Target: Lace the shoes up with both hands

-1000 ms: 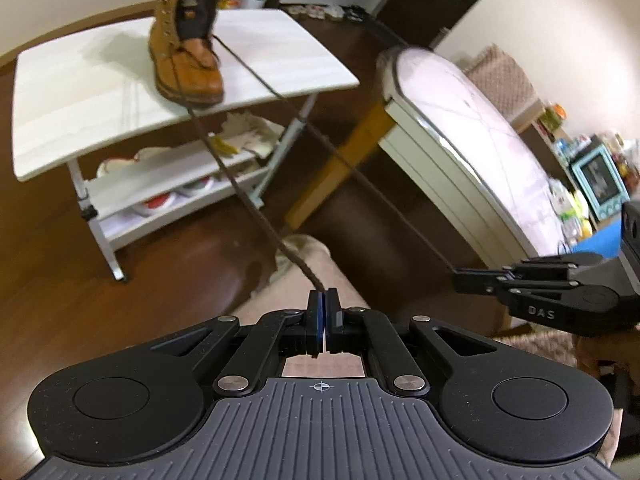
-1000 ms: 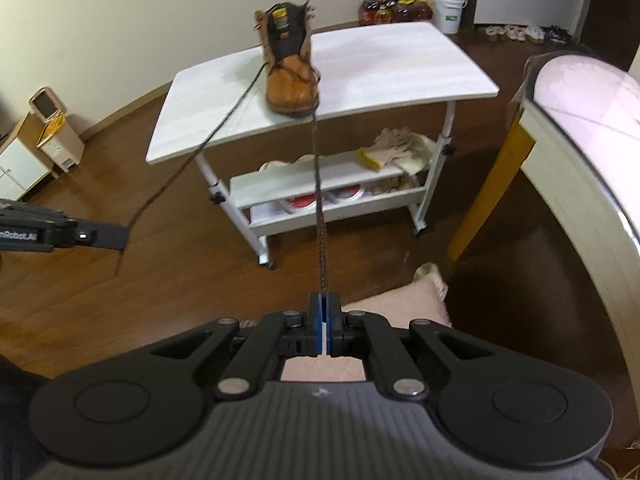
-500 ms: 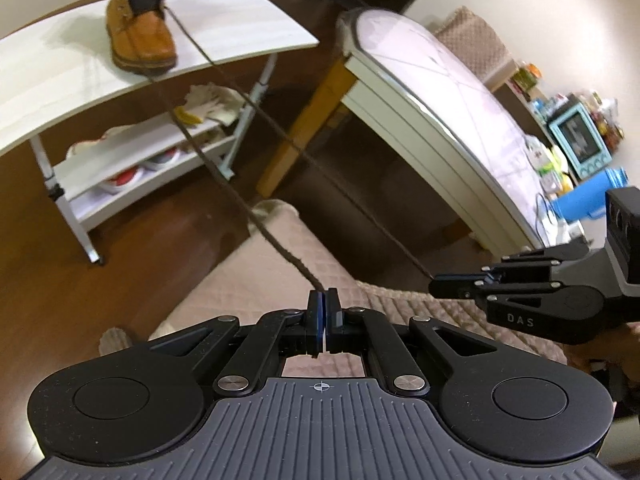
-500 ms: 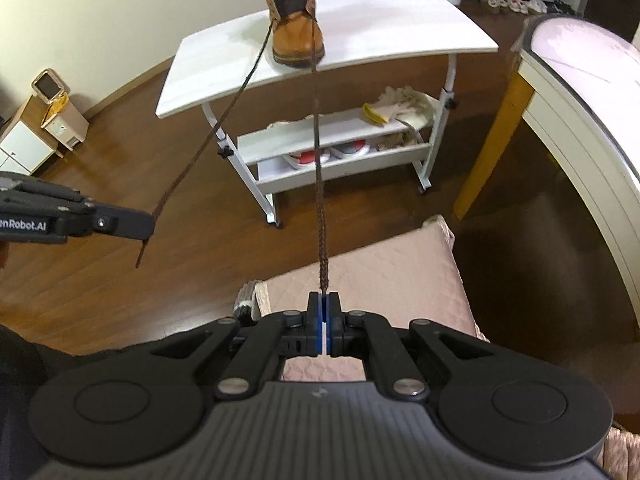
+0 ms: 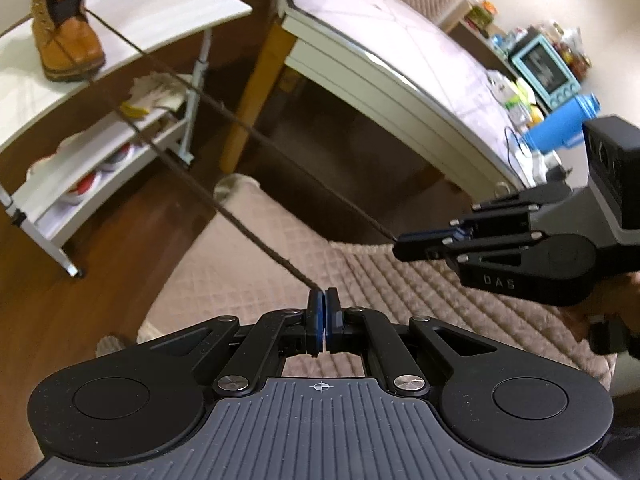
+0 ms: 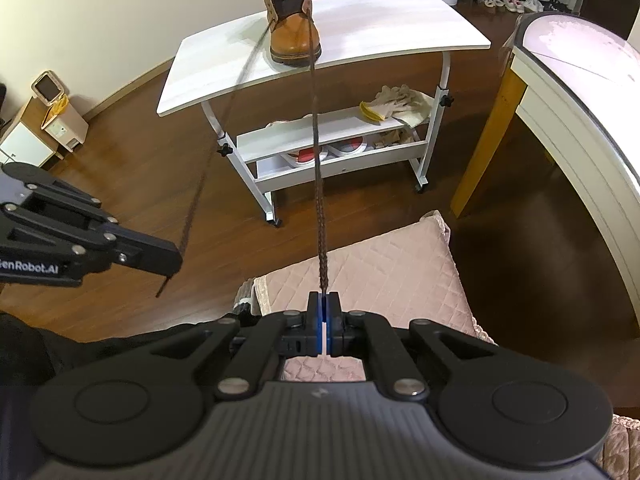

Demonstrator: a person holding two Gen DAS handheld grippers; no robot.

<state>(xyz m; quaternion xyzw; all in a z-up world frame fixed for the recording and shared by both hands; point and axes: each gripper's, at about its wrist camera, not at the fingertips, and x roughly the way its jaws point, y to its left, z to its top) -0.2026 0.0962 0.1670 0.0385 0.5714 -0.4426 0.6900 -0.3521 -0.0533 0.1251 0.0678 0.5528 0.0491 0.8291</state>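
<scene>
We have drawn both lace ends [image 6: 318, 184] back from the boot [image 6: 294, 38]; left gripper [image 5: 323, 300] and right gripper [image 6: 323, 303] each clamp one, taut for tightening.

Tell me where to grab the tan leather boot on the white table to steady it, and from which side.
Grip the tan leather boot by its tall ankle collar, coming down from above. It stands upright on the white table with its top open, and both brown lace ends run out from the front, so coming from above or behind avoids the taut laces.
</scene>
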